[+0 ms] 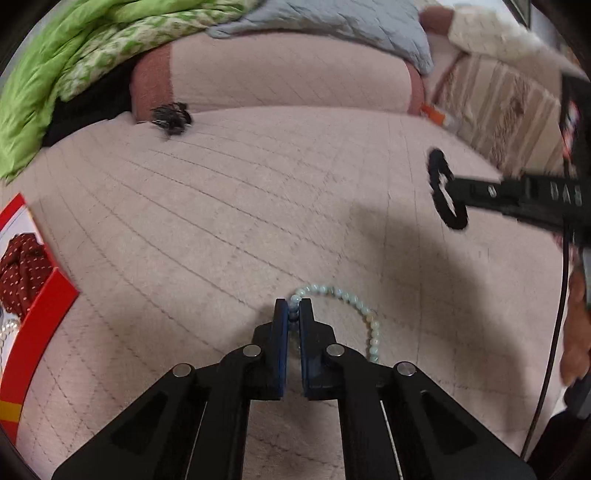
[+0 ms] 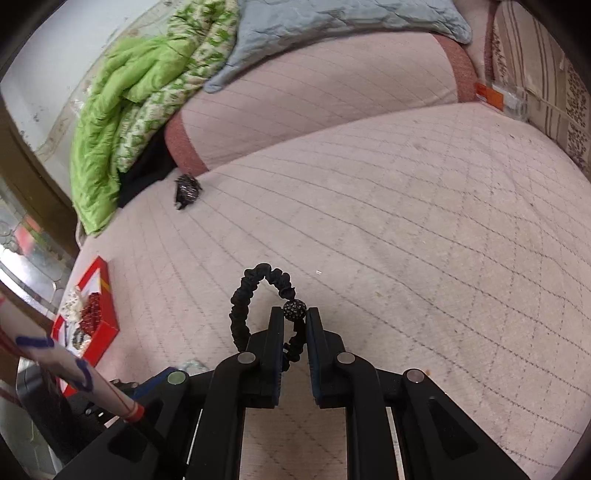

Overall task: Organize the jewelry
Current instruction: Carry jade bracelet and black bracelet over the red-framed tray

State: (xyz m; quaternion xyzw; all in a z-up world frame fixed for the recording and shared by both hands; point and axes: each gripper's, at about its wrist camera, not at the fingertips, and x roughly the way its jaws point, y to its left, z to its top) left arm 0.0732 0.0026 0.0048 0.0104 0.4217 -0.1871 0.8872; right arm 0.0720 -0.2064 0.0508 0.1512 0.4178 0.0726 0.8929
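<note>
Pink quilted bedding [image 1: 258, 206], stitched in a diamond grid, spreads beneath both of my hand-held grippers. My left gripper [image 1: 293, 308] reaches forward low over the bedding, its blue-padded fingers pinched onto a pale bead bracelet [image 1: 354, 302]; the rest of that strand curves away to the right of the fingertips and lies on the fabric. My right gripper [image 2: 294, 314] points forward too, clamped on a black ruffled scrunchie band [image 2: 251, 291] at its sparkly black bead, the loop standing up to the left of the fingers. Seen from the left wrist, the right gripper comes in from the right side, above the bedding, with the band hanging off its tip.

Left of the bead bracelet, at the bedding's edge, sits a red box [image 1: 40, 317] holding a dark red dotted fabric piece and some white beads. Far beyond the bracelet, near a pink bolster [image 1: 288, 74], lies a small spiky black hair accessory [image 1: 171, 117]. A crumpled green blanket [image 1: 55, 55] and a grey quilted pillow [image 1: 332, 18] are heaped above the bolster.
</note>
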